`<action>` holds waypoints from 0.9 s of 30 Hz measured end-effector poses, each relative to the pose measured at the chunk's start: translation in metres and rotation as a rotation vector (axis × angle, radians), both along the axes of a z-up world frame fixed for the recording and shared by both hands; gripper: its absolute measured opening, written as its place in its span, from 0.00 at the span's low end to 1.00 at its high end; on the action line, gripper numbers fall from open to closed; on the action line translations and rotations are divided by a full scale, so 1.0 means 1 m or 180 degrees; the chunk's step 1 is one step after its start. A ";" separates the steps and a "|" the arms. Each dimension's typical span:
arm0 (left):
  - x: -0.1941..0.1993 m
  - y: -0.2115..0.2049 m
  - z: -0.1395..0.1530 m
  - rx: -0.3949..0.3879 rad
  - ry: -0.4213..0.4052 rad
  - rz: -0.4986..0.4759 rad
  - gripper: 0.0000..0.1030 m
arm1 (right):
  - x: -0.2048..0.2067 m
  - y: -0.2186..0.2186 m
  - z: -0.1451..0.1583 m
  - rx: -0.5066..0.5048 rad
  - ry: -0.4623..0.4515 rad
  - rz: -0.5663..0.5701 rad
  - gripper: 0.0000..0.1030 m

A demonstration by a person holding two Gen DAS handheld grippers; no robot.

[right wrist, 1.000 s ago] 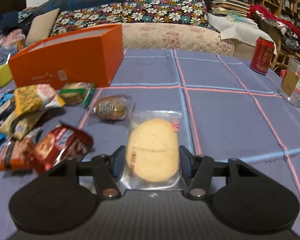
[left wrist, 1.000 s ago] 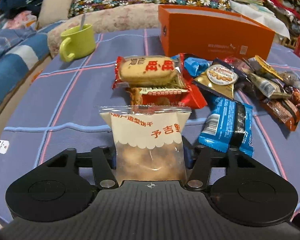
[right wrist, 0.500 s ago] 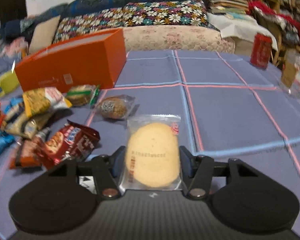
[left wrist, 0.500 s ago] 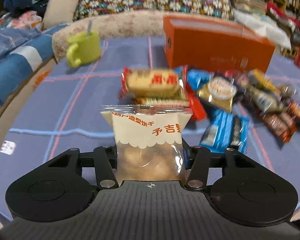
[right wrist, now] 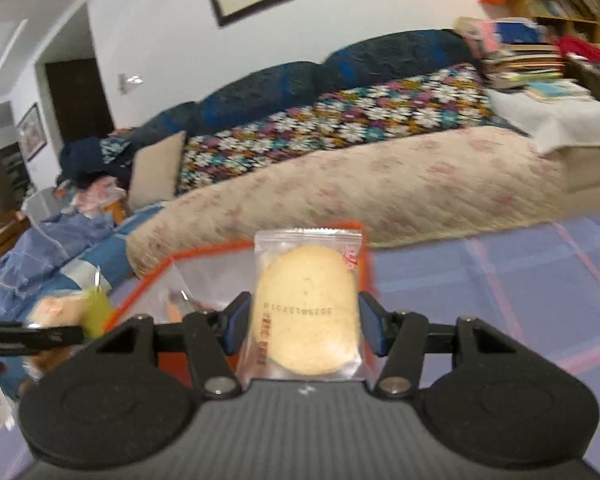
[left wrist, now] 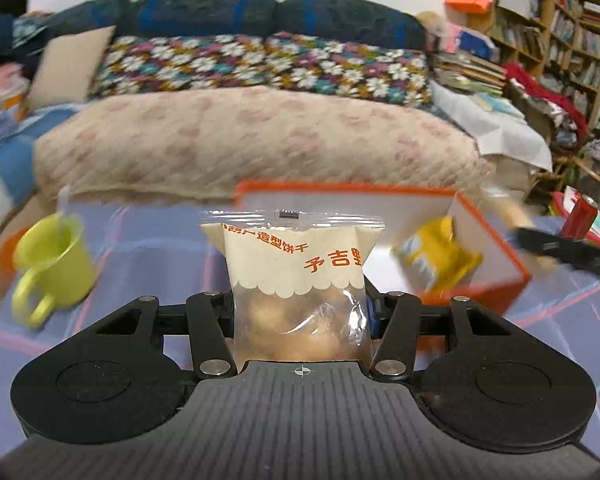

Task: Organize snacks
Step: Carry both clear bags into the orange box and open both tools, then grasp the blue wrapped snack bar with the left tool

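Observation:
My left gripper is shut on a cream and clear biscuit packet with red characters, held upright in the air. Just behind it lies the open orange box, white inside, with a yellow packet in its right end. My right gripper is shut on a clear packet with one round pale biscuit, held before the orange box's rim. In the left wrist view the right gripper shows as a blurred black bar at the right edge. The loose snack pile is out of view.
A green mug with a spoon stands left of the box on the blue checked tablecloth. A red can stands at the far right. A quilt-covered sofa runs behind the table, with bookshelves to the right.
Both grippers have risen off the table with their packets and moved toward the orange box. Its open top now shows, and the snack pile has dropped out of view.

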State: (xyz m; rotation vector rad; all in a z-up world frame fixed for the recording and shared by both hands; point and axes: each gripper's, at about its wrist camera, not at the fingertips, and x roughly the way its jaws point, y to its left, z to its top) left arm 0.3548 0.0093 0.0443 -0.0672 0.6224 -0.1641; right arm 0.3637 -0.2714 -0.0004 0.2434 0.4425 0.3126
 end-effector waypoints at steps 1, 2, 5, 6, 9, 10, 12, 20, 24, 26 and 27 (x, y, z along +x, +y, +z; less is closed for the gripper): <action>0.012 -0.007 0.001 0.0023 -0.0030 -0.0021 0.09 | 0.013 0.009 -0.001 -0.0031 -0.0017 0.0026 0.55; 0.024 -0.014 0.000 0.0044 -0.0038 -0.0047 0.09 | 0.025 0.016 -0.003 -0.0063 -0.0032 0.0037 0.55; 0.051 -0.027 -0.006 0.0064 -0.0074 -0.0092 0.09 | 0.048 0.029 -0.015 -0.0067 0.0016 0.0098 0.55; 0.058 -0.029 -0.009 0.0058 -0.0088 -0.0097 0.09 | 0.055 0.032 -0.019 -0.0078 0.0044 0.0101 0.55; 0.072 -0.034 -0.019 0.0073 -0.0102 -0.0115 0.16 | 0.068 0.038 -0.026 -0.0115 0.0061 0.0071 0.57; 0.074 -0.034 -0.022 0.0078 -0.0115 -0.0110 0.24 | 0.071 0.040 -0.027 -0.0112 0.0080 0.0082 0.60; 0.072 -0.033 -0.024 0.0138 -0.0097 -0.0091 0.34 | 0.071 0.040 -0.025 -0.0023 0.0060 0.0024 0.69; 0.020 -0.033 0.006 0.0277 -0.0372 -0.0133 0.46 | 0.029 0.034 0.007 -0.0168 -0.0231 -0.0064 0.92; -0.019 -0.038 0.003 0.0445 -0.0368 -0.0164 0.47 | 0.002 0.025 0.016 -0.0209 -0.0199 -0.0110 0.92; -0.045 -0.036 -0.005 0.0497 -0.0410 -0.0144 0.49 | -0.014 0.018 0.015 -0.0188 -0.0177 -0.0156 0.92; -0.057 -0.036 -0.009 0.0537 -0.0404 -0.0122 0.49 | -0.024 0.014 0.012 -0.0164 -0.0152 -0.0180 0.92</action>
